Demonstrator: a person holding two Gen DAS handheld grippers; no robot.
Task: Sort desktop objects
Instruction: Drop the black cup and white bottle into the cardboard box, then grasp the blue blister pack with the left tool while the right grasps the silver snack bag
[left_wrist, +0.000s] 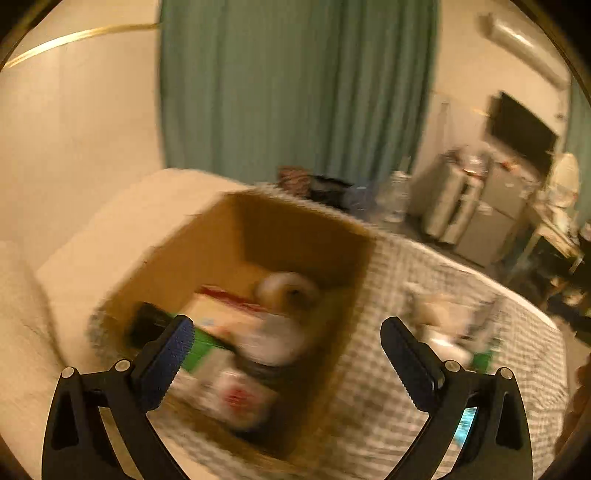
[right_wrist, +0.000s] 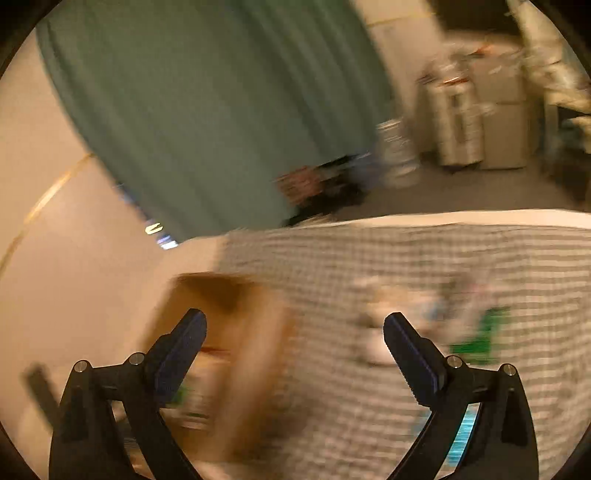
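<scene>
Both my left gripper and right gripper gape empty; the box gathers sorted items, leftovers wait beside.

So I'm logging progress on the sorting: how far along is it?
Partly done: the cardboard box already holds several items, including a roll of tape. Nothing is in hand; the left hand-held gripper and right hand-held gripper are open and empty. A blurred pile remains on the checked cloth.
</scene>
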